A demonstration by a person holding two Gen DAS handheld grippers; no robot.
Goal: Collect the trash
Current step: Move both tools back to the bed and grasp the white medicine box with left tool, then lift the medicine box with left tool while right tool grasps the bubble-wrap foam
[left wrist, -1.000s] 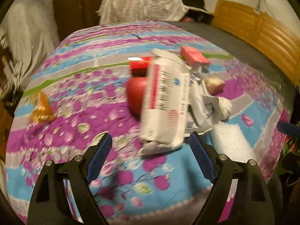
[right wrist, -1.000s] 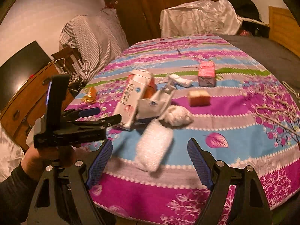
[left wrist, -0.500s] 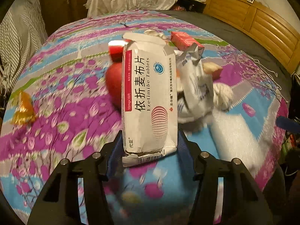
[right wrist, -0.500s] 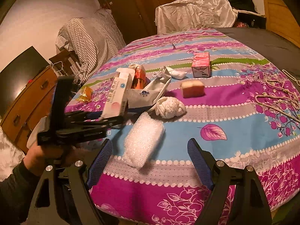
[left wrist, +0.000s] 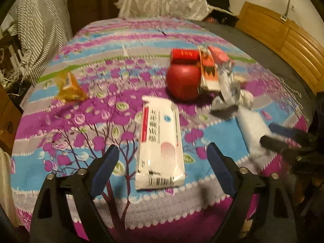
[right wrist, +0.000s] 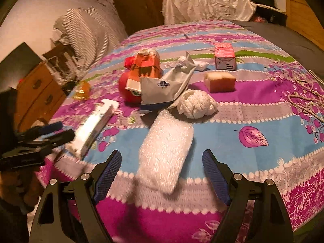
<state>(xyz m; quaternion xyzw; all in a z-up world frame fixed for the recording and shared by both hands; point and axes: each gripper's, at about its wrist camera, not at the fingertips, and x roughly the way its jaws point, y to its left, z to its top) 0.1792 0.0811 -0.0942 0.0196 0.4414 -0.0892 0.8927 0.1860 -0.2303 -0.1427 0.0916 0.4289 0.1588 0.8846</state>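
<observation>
A white medicine box (left wrist: 160, 143) with red print lies flat on the flowered cloth, just ahead of my left gripper (left wrist: 163, 164), which is open and empty. The box also shows at the left of the right wrist view (right wrist: 95, 125), next to the left gripper's fingers (right wrist: 50, 133). My right gripper (right wrist: 162, 171) is open and empty, with a roll of white bubble wrap (right wrist: 166, 149) lying between and ahead of its fingers. Behind lie a torn grey pouch (right wrist: 164, 91), a crumpled white wad (right wrist: 195, 104) and an orange carton (right wrist: 145, 68).
A red apple (left wrist: 182, 81), a bread piece (right wrist: 219, 81), a red juice box (right wrist: 224, 58) and an orange wrapper (left wrist: 68, 87) lie on the cloth. A wooden dresser (right wrist: 38, 93) stands left; a wooden headboard (left wrist: 283, 46) is at the right.
My left gripper had shut on the medicine box and lifted it; now it has opened and drawn back, and the box lies flat nearer the edge. My right gripper moved closer to the bubble wrap.
</observation>
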